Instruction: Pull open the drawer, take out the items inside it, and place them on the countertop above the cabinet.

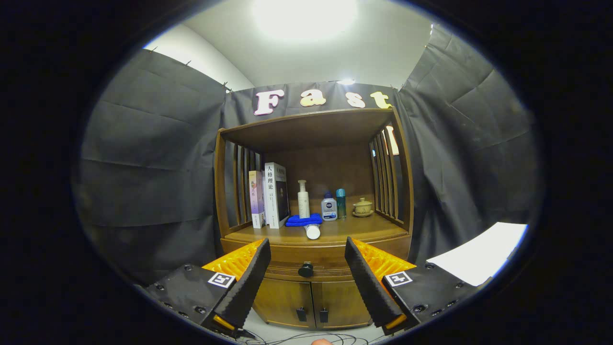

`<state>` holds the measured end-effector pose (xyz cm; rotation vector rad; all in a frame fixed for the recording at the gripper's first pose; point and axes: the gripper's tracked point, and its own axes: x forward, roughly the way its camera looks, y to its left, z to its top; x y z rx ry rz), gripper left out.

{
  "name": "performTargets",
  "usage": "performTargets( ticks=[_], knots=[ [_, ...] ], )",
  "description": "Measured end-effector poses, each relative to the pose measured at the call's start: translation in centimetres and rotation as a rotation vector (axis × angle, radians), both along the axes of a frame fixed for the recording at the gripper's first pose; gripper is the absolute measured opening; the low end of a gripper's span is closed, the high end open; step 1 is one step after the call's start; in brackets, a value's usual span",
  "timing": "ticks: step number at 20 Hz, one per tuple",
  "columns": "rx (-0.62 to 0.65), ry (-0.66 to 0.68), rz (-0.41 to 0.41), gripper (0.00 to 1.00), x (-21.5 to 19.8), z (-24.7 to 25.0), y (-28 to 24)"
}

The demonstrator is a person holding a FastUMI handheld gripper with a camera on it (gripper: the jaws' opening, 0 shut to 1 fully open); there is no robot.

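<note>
Dark cloth walls close in a wooden cabinet (313, 211) at frame centre. Its drawer (306, 268) sits shut, its knob (305, 270) framed between the fingers (306, 282), which are spread wide and hold nothing, seemingly lined up on it. On the surface (364, 230) above lie a blue cloth (303, 220) and a white tube (312, 232), with bottles (329, 207) and books (275, 201) behind. Whether the drawer awaits opening or is already emptied, I cannot tell.
</note>
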<state>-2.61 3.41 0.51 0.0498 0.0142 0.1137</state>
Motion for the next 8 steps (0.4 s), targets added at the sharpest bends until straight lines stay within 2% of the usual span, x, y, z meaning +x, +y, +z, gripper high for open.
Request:
performTargets(
  ticks=[8],
  knots=[
    [-0.014, -0.035, 0.000, 0.98, 0.43, 0.56, 0.08]
  ],
)
